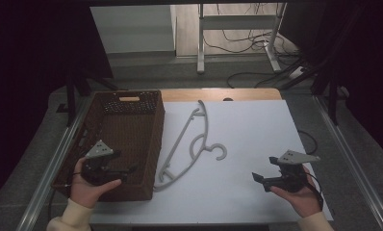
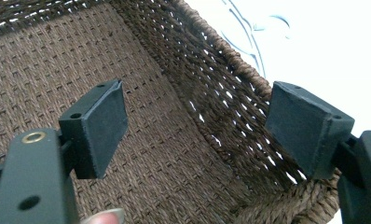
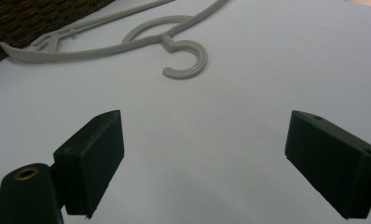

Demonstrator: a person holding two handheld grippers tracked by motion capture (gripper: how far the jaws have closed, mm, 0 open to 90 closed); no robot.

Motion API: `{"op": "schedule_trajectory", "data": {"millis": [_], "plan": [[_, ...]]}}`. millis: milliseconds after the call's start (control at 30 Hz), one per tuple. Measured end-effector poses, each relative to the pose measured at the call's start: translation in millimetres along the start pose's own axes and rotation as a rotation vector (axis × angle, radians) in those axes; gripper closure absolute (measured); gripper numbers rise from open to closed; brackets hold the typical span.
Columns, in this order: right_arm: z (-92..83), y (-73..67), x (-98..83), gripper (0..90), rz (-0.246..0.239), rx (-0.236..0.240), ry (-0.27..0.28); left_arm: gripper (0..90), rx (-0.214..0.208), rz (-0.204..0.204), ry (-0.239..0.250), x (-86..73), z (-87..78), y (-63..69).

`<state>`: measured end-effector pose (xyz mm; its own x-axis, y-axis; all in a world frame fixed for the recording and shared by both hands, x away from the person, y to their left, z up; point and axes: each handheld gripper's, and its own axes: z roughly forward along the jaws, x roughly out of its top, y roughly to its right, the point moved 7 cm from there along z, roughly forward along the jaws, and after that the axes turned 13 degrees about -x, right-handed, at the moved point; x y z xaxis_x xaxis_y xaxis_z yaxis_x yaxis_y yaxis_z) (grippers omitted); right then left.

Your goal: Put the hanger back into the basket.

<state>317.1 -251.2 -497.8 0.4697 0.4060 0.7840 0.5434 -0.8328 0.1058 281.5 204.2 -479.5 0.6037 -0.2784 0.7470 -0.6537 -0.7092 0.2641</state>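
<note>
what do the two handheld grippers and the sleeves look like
Both the left gripper and the right gripper are black, each with two flat rectangular pads and a grey three-cornered plate on top. A thin black cable trails from each. The person's sleeves are cream with ribbed cuffs.

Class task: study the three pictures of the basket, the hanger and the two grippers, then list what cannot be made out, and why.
- Basket: near floor corner hidden in the high view by the left gripper and hand.
- Hanger: far end cut off by the right gripper view's top edge; glare washes it out in the left gripper view.
- Right gripper: far jaw hidden behind the near one in the high view.
</note>
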Motion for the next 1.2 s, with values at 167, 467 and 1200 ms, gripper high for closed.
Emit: {"op": "schedule_trajectory", "data": {"millis": [167,467,1200], "plan": [[-1.0,-0.4,0.5,13.0,-0.003,0.0,0.003,20.4,-0.006,0.005,-0.003,0.0,1.8,1.1],[1.8,-0.3,0.2,14.3,-0.005,-0.01,-0.01,20.4,-0.005,0.012,0.007,2.4,-1.9,2.0],[30.5,-16.3,34.0,19.3,-0.028,0.044,-0.041,20.2,-0.002,0.02,0.018,5.2,-4.5,1.8]]}}
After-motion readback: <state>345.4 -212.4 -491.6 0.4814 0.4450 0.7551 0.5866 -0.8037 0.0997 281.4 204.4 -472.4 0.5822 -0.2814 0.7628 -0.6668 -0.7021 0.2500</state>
